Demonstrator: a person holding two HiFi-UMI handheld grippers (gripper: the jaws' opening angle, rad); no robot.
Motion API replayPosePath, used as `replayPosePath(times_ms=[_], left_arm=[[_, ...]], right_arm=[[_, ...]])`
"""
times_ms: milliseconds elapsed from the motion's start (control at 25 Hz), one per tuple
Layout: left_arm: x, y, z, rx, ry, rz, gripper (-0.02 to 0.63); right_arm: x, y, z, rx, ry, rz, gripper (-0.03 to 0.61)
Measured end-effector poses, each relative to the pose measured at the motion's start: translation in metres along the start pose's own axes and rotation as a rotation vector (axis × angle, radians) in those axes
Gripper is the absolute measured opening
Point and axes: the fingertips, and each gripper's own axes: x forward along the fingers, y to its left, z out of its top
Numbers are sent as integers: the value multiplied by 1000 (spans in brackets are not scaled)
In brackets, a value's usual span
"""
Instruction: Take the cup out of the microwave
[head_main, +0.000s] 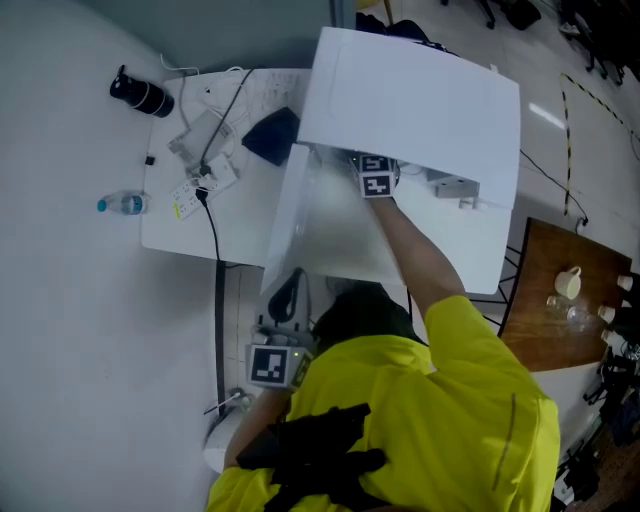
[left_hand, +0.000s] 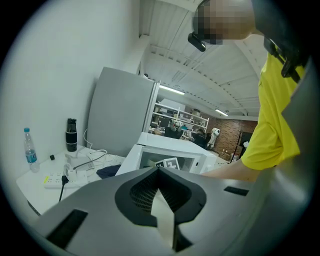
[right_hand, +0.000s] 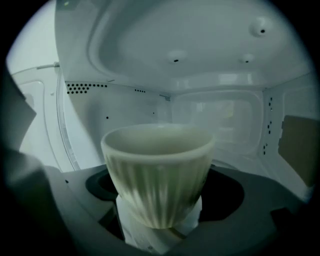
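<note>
White counter (head_main: 180, 240) carries the microwave (head_main: 420, 100), door open. Ribbed cup (right_hand: 157, 165) sits inside the cavity. The right hand-held gripper (right_hand: 162, 200) straddles it, jaws wide, gaps either side. Left hand-held gripper (left_hand: 160, 175) near, jaws together, empty.

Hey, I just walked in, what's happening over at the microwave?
A person in a yellow shirt has a hand-held gripper in each hand. The right gripper is inside the open microwave, its jaws apart on either side of a pale ribbed cup that stands in there; no firm grip shows. The left gripper is low by the person's body, jaws together and empty. The cup is not out yet.
</note>
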Motion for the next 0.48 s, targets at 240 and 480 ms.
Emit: replayPosePath(times_ms=[240, 480], left_arm=[[2, 1, 2, 5, -7, -15, 2], [11, -14, 6, 33, -8, -73, 2]], right_arm=[[-37, 31, 9, -27, -85, 69, 466], [-126, 65, -27, 25, -69, 132, 468]])
